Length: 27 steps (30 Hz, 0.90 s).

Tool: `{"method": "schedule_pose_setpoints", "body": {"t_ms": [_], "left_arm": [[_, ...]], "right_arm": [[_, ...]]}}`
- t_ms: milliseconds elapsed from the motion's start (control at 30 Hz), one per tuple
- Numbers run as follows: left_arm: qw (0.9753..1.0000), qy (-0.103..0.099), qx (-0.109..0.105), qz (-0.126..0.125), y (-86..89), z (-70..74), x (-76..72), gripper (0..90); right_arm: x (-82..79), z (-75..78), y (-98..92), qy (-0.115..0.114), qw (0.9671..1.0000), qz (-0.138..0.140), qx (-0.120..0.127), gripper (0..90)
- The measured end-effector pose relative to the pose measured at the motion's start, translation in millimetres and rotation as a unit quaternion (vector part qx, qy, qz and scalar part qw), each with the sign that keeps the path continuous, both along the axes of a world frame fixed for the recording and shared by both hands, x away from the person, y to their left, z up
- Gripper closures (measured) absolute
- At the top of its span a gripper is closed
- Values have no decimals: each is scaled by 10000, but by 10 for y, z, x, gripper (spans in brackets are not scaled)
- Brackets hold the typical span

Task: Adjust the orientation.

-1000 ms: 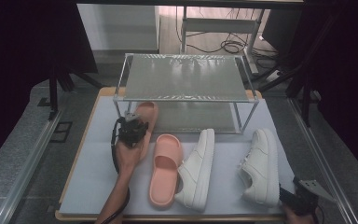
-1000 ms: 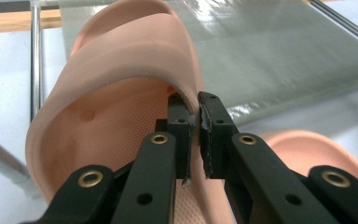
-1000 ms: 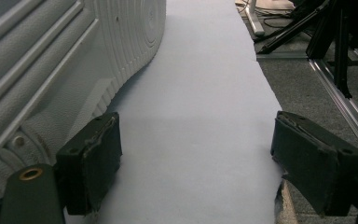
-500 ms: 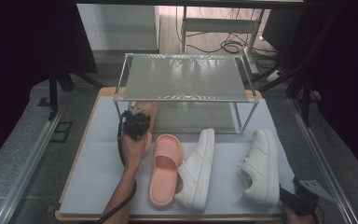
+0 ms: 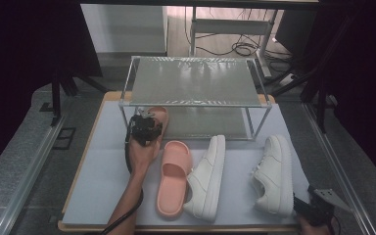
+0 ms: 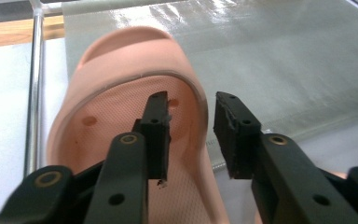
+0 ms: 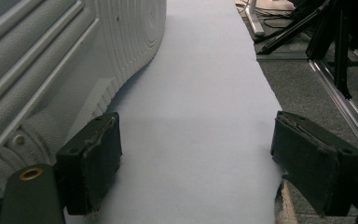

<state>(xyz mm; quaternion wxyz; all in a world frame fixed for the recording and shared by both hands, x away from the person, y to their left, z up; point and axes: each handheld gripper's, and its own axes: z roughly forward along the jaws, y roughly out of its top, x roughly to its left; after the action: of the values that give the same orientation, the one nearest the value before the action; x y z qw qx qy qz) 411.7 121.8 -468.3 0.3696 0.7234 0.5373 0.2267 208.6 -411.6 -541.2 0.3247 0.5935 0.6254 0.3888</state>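
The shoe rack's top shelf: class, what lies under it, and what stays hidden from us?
Under the top shelf, a pink slipper pokes onto the lower shelf, the left gripper at its heel. Its toe end is covered in the high view.

Shoe count at the table: four shoes, one rack, two grippers.

There were two pink slippers: one slipper [image 5: 174,180] lay flat at the mat's six o'clock, the other slipper [image 5: 155,117] sat toward ten o'clock at the rack's lower shelf. Two white sneakers were there too, one sneaker [image 5: 206,177] just beside the flat slipper, the other sneaker [image 5: 273,174] out at four o'clock. One two-shelf rack [image 5: 194,83] stood at twelve o'clock. Two grippers made the tally: left gripper [image 5: 143,128] and right gripper [image 5: 318,208].
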Motion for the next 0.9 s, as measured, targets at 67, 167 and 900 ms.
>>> {"method": "schedule_pose_setpoints", "body": {"t_ms": [67,167,900], "left_arm": [[10000,4,-33,-30,18,27,-18,621],[9999,28,-61,-106,67,71,-82,600],[9966,413,-377,-607,480,68,-667,447]], "right_arm": [[0,0,-1,-3,10000,2,-2,160],[0,0,0,-1,10000,1,-2,160],[0,0,1,-2,10000,-2,-1,161]]}}
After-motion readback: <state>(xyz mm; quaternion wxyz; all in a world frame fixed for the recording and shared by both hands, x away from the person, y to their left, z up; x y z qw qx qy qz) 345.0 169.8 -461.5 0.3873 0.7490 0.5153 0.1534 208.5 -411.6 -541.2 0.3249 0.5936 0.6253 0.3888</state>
